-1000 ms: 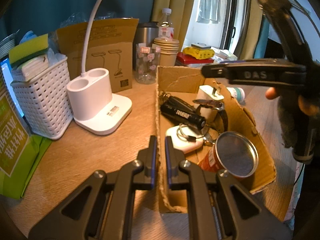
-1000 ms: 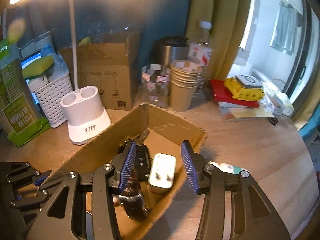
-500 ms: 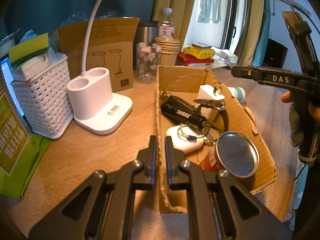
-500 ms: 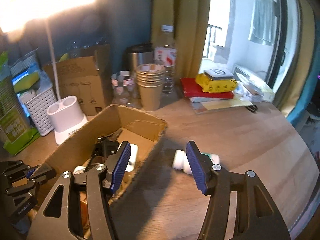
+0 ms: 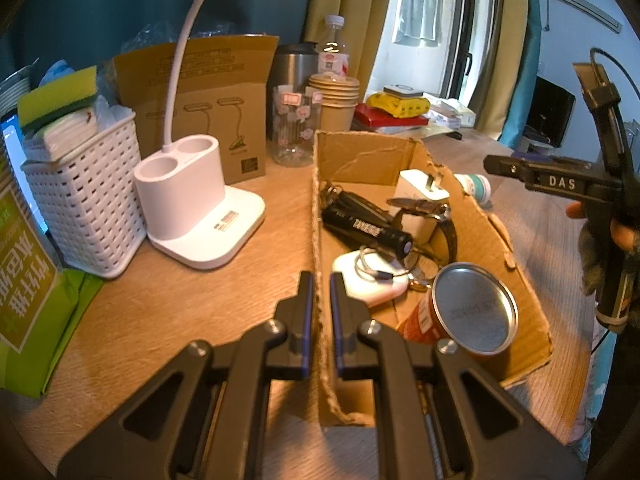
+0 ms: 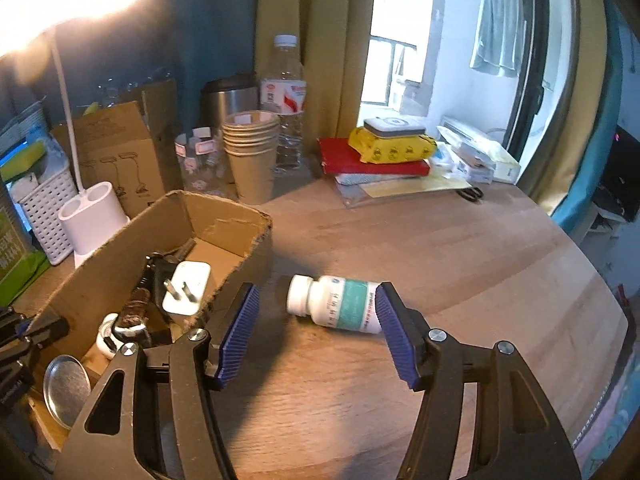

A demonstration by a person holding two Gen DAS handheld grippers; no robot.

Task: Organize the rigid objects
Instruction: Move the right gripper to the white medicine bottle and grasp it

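a: left gripper (image 5: 319, 312), low centre of the left wrist view. state?
b: clenched on the cardboard box (image 5: 362, 152) wall. blue pads either side of the torn near-left edge, pressing on it.
a: right gripper (image 6: 316, 330)?
b: released, and its jaws have just been opening. nothing gripped. the white pill bottle (image 6: 334, 305) lies on its side on the wooden table (image 6: 460, 264), centre of the right wrist view, cap toward the box. its base end sits just by the right pad, left pad well apart from the cap. can't tell if the right pad touches it.
a: bottle in the box?
b: no, outside, just right of the box's far corner. in the left wrist view it peeks over the right wall, upper right of centre.
a: box contents?
b: black flashlight (image 5: 366, 230), white plug adapter (image 6: 186, 288), a red can (image 5: 466, 316) with a silver end tilted at the near right, a flat white device (image 5: 370, 280) with a cable over it.
a: anything else?
b: white lamp base (image 5: 198, 204) left of the box, white basket (image 5: 86, 196) further left, paper cup stack (image 6: 252, 154) behind.
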